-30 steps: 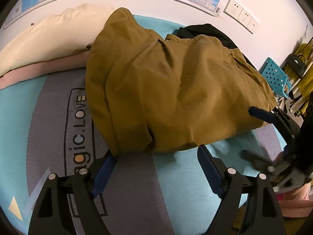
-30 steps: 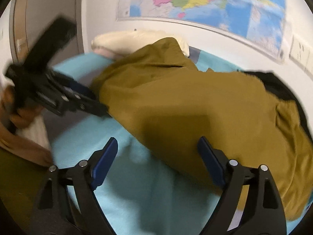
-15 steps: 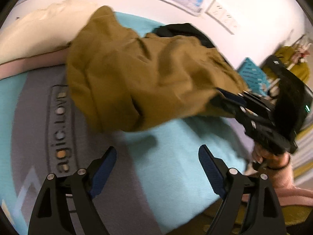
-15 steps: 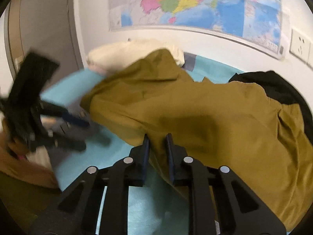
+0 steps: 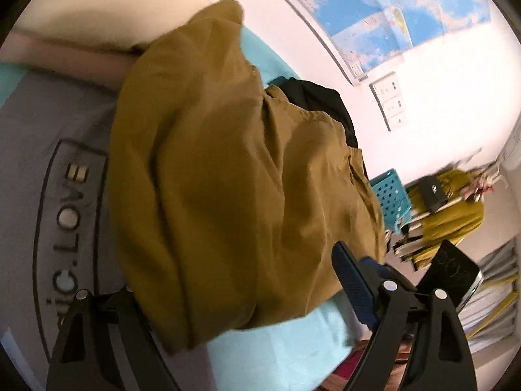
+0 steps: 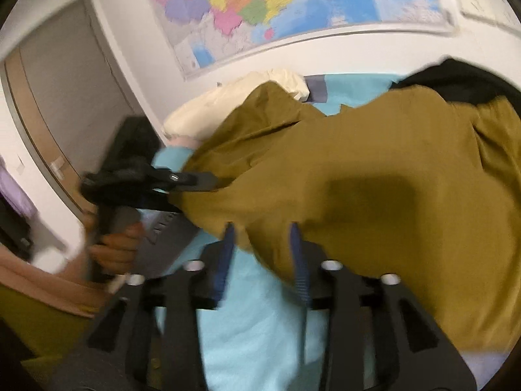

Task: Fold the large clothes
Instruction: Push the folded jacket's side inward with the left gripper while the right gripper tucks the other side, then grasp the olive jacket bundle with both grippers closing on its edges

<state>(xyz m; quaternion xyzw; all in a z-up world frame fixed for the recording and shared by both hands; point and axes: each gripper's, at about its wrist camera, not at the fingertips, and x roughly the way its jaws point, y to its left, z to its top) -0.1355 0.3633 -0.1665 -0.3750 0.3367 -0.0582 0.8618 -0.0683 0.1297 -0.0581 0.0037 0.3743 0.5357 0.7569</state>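
Note:
A large olive-brown garment (image 5: 228,179) lies bunched on the bed's teal and grey cover (image 5: 71,202). My left gripper (image 5: 247,293) stands open and wide at its near edge. The cloth drapes over the left finger, and the blue pad of the right finger (image 5: 351,280) shows beside it. In the right wrist view the same garment (image 6: 374,179) fills the middle. My right gripper (image 6: 260,257) is at its hem, jaws opening, with a fold of cloth between the tips but not pinched. A hand (image 6: 117,247) holds the left gripper (image 6: 192,192) against the garment's far-left edge.
A black garment (image 5: 319,101) lies behind the olive one, by the wall. Cream pillows (image 6: 228,97) sit at the head of the bed. A teal basket (image 5: 390,198) and hanging yellow clothes (image 5: 456,215) stand past the bed's end. A map (image 6: 276,6) and a door (image 6: 65,97) are behind.
Both views have rolled. The left gripper moved in until the garment's edge covers its left finger. The right gripper closed at the hem half a second ago and has partly reopened.

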